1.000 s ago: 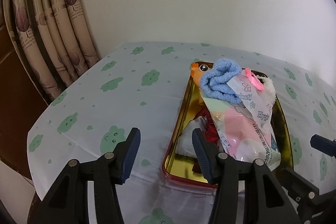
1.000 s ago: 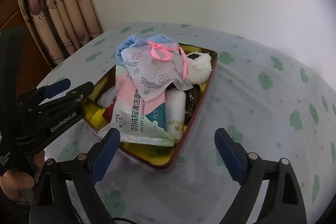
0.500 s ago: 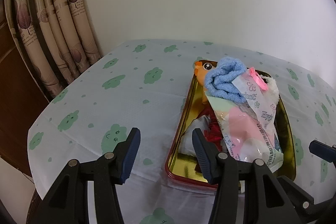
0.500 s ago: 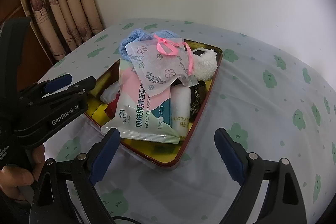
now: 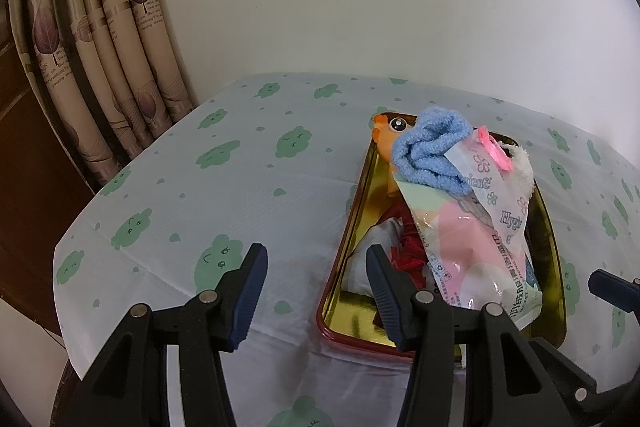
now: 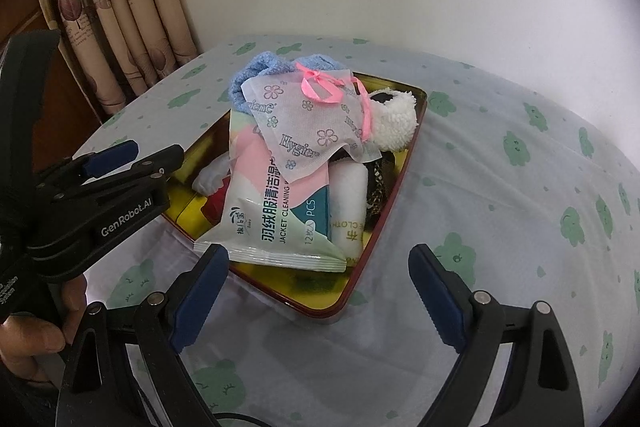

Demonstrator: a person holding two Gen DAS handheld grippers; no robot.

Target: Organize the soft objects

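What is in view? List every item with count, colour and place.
tin tray: 1, gold inside, red rim, on the table
wet wipes pack: 1, white, pink and teal, in the tray
drawstring pouch: 1, white, pink ribbon, atop the wipes
blue towel: 1, rolled, far end of the tray
orange toy: 1, far corner
white fluffy item: 1, far end
tablecloth: 1, white, green clouds
curtain: 1, beige, left
left tongs: open, empty
right tongs: open, empty
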